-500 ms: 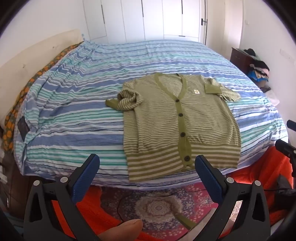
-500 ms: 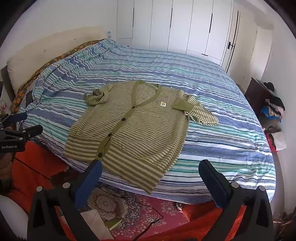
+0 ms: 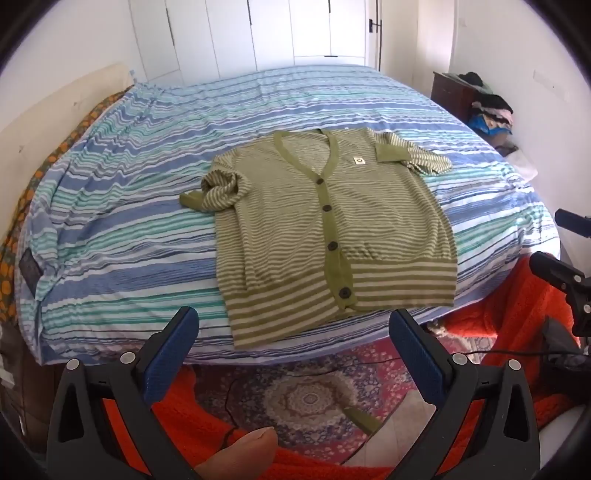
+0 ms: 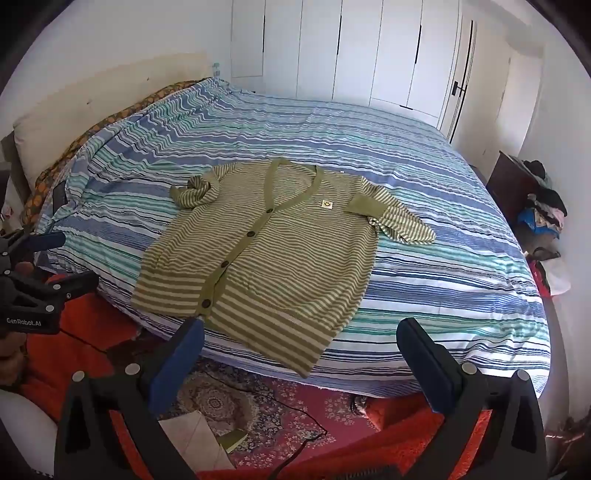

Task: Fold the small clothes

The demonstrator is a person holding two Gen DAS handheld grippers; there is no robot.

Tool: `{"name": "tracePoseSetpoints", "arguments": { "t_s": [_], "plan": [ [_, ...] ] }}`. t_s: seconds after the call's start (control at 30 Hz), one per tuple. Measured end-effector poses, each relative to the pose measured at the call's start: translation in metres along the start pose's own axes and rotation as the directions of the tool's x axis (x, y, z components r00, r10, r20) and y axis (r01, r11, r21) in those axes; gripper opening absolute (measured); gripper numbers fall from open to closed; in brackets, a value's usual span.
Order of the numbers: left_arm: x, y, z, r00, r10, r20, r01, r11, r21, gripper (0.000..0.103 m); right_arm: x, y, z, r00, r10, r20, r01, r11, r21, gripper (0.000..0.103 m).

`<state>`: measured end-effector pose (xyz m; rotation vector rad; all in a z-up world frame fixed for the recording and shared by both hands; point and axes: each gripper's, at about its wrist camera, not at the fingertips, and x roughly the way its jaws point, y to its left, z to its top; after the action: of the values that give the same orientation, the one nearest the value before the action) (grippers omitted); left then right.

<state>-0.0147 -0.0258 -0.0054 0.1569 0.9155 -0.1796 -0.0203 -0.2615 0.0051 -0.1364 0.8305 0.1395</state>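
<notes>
- the cardigan [image 3: 332, 229] lies flat on the bed [image 3: 147, 206], close to the bed's near edge, hem toward that edge and neckline toward the far edge.
- one sleeve [image 3: 218, 188] lies bunched at the cardigan's left shoulder; the other sleeve [image 3: 417, 157] is folded at the right shoulder.
- the rug [image 3: 310, 398] lies on the floor before the bed's near edge.
- the wardrobe [image 3: 288, 33] stands behind the bed's far edge.
- the clothes pile [image 3: 487, 110] sits on a cabinet [image 3: 454, 94] beyond the bed's far right corner.
- the headboard [image 3: 55, 122] runs along the bed's left edge.
</notes>
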Motion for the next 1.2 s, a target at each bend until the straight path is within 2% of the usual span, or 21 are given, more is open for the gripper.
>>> {"name": "tracePoseSetpoints", "arguments": {
  "t_s": [0.5, 1.2],
  "plan": [
    [0.003, 0.01, -0.003, 0.999, -0.026, -0.038, 0.023, 0.998, -0.061, 0.102, 0.004, 0.002, -0.004, 1.0, 0.009, -0.022, -0.009, 1.0, 0.01, 0.103],
    [0.002, 0.008, -0.002, 0.998, -0.029, -0.051, 0.027, 0.999, -0.044, 0.102, 0.008, 0.006, -0.006, 0.999, 0.025, -0.039, -0.026, 1.0, -0.012, 0.103]
  ]
}}
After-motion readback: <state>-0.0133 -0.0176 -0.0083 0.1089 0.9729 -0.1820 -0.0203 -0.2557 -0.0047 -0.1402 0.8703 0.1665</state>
